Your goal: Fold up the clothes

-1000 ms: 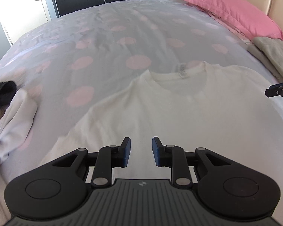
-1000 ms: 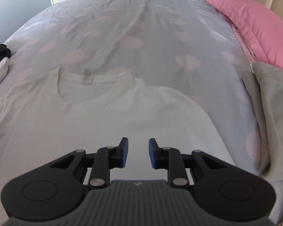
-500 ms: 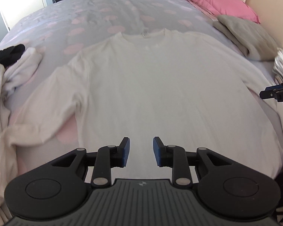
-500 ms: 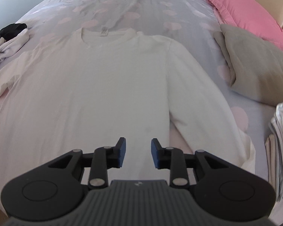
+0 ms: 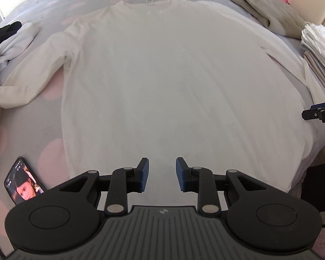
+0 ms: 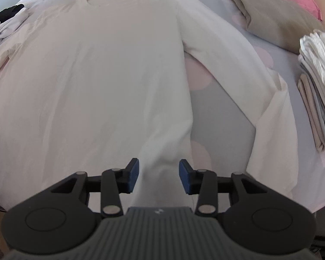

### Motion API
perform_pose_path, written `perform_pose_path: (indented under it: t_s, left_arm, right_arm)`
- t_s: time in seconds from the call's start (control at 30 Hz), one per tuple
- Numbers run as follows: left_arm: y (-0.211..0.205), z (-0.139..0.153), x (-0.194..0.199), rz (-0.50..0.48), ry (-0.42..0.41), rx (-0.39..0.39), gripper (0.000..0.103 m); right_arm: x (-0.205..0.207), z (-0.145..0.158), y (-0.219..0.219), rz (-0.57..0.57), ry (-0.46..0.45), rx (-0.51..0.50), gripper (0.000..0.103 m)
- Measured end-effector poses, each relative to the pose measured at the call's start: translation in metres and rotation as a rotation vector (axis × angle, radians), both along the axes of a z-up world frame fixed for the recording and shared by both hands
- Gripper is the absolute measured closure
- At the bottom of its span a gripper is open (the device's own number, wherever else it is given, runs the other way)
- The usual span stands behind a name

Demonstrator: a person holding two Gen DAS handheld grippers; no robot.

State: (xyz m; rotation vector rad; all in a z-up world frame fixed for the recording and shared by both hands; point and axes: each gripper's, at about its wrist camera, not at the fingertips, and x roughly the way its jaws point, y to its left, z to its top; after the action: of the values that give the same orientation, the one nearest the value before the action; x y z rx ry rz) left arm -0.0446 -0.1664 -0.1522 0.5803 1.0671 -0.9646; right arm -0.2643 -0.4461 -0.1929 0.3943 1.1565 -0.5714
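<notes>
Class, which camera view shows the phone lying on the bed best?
The left wrist view. There the phone lies lit-screen up at the lower left, beside the white shirt's hem, partly hidden behind the gripper body. The right wrist view does not show it at all.

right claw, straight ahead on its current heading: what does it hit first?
Probably the white long-sleeve shirt: the right claw, jaws just opening with nothing gripped, points steeply down at the raised fold along the shirt's side edge near the hem. Depth is unclear; the bed cover lies just beside.

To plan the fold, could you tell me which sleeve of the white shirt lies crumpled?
The white shirt's sleeve beside the phone is crumpled; the other sleeve lies smooth.
</notes>
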Motion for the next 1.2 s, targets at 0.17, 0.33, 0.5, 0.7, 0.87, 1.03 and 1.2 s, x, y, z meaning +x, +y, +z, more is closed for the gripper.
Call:
perform_pose_path:
  t_s: [0.17, 0.33, 0.5, 0.7, 0.87, 1.03, 1.2]
  left_arm:
    - [-0.002, -0.001, -0.006, 0.006, 0.018, -0.006, 0.078]
    - [-0.007, -0.003, -0.011, -0.019, 0.005, 0.004, 0.072]
    - [-0.007, -0.007, -0.013, -0.026, 0.010, 0.014, 0.072]
    - [-0.005, -0.014, -0.015, -0.025, 0.007, 0.041, 0.072]
    - [-0.006, -0.022, -0.011, -0.017, 0.011, 0.062, 0.072]
    - [-0.008, -0.026, -0.004, 0.000, 0.015, 0.067, 0.072]
    - [-0.007, -0.033, 0.004, 0.028, 0.040, 0.078, 0.072]
  right_arm:
    - [-0.036, -0.006, -0.015, -0.118, -0.043, 0.090, 0.054]
    - [-0.063, -0.011, -0.031, -0.228, -0.101, 0.191, 0.047]
    - [-0.059, -0.036, -0.032, -0.271, -0.063, 0.314, 0.049]
    - [-0.028, -0.007, -0.015, -0.169, -0.137, 0.292, 0.093]
    - [0.026, 0.028, -0.004, -0.085, -0.267, 0.313, 0.094]
    - [0.095, 0.038, 0.013, 0.003, -0.327, 0.334, 0.092]
    - [0.133, 0.043, 0.024, 0.061, -0.341, 0.295, 0.076]
